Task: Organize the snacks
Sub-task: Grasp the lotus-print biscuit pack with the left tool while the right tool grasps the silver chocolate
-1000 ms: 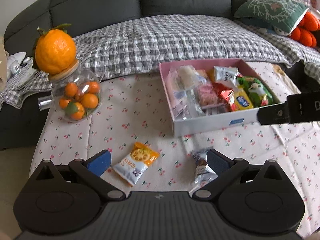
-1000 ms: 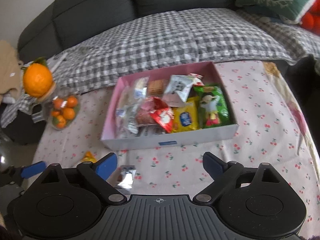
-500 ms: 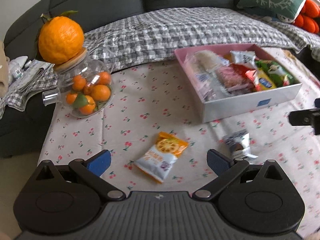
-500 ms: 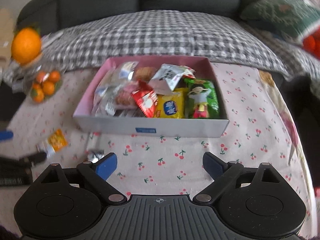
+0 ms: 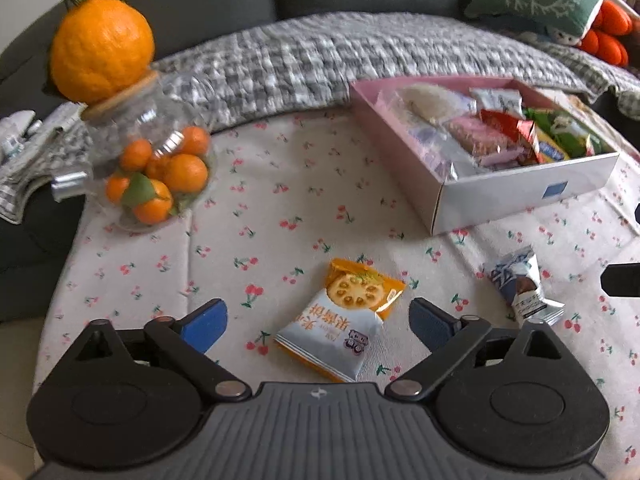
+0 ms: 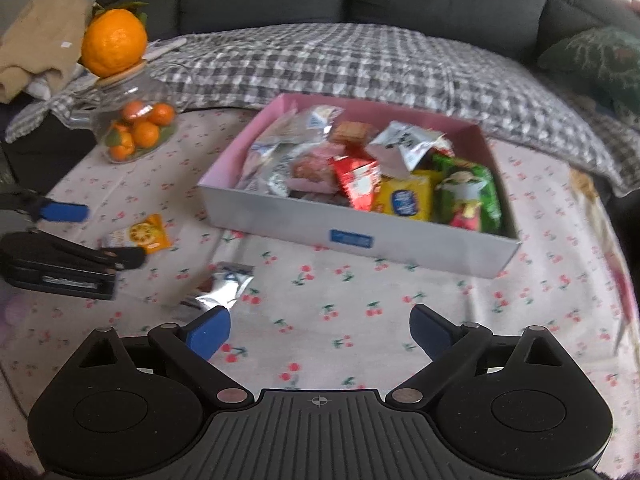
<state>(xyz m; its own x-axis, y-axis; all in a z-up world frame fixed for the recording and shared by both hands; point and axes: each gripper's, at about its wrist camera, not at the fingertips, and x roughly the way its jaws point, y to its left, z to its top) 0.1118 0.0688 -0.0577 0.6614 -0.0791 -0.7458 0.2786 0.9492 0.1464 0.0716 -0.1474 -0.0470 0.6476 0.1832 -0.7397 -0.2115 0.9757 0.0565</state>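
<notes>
Pink inside and white outside, the box (image 5: 520, 196) in the left wrist view is already packed with wrapped snacks, which suggests most of the sorting is done. Two packets are left loose on the cherry-print cloth (image 5: 260, 208): an orange packet (image 5: 344, 320) lying between the blue pads of the left gripper (image 5: 318, 322), and a silver packet (image 5: 524, 284) further right, near the box's front wall. The left jaws are closing around the orange packet, but the pads do not touch it yet, so nothing is grasped. A jar (image 5: 148, 164) of small oranges stands well apart at the left. In the right wrist view, the right gripper (image 6: 320, 330) has its jaws spread wide and empty over bare cloth, with the silver packet (image 6: 224, 286) just beyond its left pad and the orange packet (image 6: 140, 234) beside the left gripper (image 6: 92, 234). Judging by this, both loose packets must still go into the box (image 6: 360, 236).
</notes>
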